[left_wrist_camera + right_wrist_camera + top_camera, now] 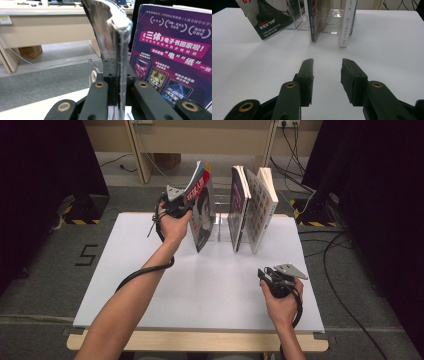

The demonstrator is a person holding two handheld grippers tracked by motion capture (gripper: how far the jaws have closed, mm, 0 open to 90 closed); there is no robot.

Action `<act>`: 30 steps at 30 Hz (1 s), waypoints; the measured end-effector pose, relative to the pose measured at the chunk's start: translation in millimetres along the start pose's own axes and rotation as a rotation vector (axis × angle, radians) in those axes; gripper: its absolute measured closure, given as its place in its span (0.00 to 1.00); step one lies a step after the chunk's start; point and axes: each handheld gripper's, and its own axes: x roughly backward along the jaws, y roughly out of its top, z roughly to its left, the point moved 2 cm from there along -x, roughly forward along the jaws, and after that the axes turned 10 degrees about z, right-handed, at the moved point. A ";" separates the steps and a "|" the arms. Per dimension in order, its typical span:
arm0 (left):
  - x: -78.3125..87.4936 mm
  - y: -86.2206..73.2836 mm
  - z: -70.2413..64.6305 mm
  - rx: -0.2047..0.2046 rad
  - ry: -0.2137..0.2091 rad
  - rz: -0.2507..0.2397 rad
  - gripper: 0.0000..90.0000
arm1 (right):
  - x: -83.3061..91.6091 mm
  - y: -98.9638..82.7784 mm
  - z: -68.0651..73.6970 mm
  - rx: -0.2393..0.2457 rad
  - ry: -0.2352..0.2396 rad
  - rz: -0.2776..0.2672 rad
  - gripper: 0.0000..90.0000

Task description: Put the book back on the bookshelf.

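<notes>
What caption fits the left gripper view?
Left gripper clamps a magazine's edge, beside a purple-covered book.

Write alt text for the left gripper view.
The left tongs are shut on the edge of a thin magazine, which rises and curls between the two black jaws. A purple book cover stands just to the right, with grey floor and a wooden desk behind.

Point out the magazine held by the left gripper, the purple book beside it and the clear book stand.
magazine (201, 215), high view, on its front cover.
purple book (237, 205), high view, on its purple cover.
clear book stand (294, 21), right gripper view, on its left clear wall.
left gripper (176, 204), high view, at its jaws on the magazine.
</notes>
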 end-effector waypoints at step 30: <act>1.0 -8.5 0.1 0.044 -0.013 -0.018 0.68 | -0.2 -0.7 0.0 0.000 -0.001 0.004 0.69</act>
